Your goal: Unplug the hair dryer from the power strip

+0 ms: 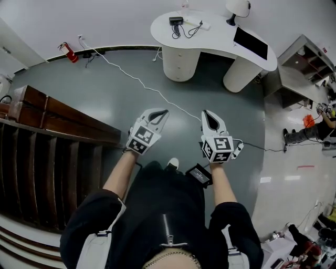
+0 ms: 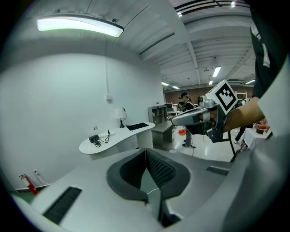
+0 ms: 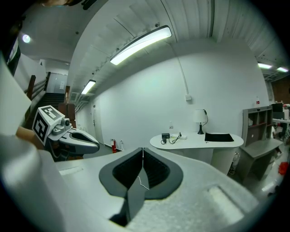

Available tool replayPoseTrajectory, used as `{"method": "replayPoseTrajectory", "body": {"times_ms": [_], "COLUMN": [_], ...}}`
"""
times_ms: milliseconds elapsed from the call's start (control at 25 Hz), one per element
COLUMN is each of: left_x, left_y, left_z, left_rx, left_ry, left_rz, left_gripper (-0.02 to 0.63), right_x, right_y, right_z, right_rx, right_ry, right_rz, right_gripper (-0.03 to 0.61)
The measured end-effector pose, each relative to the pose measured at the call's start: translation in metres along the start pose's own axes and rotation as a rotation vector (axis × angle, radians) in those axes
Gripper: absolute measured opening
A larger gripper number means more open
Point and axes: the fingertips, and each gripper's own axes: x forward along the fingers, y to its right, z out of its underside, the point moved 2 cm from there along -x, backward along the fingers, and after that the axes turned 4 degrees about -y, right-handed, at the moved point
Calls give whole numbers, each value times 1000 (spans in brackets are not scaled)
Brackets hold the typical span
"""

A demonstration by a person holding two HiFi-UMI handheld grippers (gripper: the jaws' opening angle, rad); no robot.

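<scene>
On the white curved desk point(image 1: 210, 39) ahead lie a black hair dryer point(image 1: 176, 21) and a white power strip point(image 1: 197, 23) with a dark cord between them. The left gripper view shows the same hair dryer point(image 2: 94, 138) small and far off, and it is just as distant in the right gripper view point(image 3: 166, 136). My left gripper point(image 1: 164, 112) and right gripper point(image 1: 205, 113) are held side by side at waist height over the grey floor, well short of the desk. Both have their jaws shut with nothing between them.
A lamp point(image 1: 236, 7) and a black mat point(image 1: 251, 43) share the desk. A white cable point(image 1: 142, 83) runs across the floor from the wall. Dark wooden stairs point(image 1: 52, 131) are at the left, a red fire extinguisher point(image 1: 68, 52) by the wall, and grey shelving point(image 1: 302, 65) at the right.
</scene>
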Motion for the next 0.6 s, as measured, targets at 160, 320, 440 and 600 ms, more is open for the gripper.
{"method": "replayPoseTrajectory", "body": {"times_ms": [160, 320, 440, 600], "left_x": [9, 16, 27, 41], "left_y": [-2, -6, -10, -16], "left_z": [-7, -7, -10, -16], "left_rx": [1, 2, 0, 3], "left_ry": [-1, -9, -9, 2], "left_rz": [-8, -7, -2, 11], "left_gripper": [14, 12, 14, 14], "right_x": [4, 9, 14, 23], "right_y": [9, 11, 20, 33], "right_z": [-1, 1, -1, -3], "right_rx": [2, -1, -6, 5], "right_ry": [-1, -11, -12, -11], "right_rz": [-15, -27, -25, -12], "right_gripper": [5, 6, 5, 5]}}
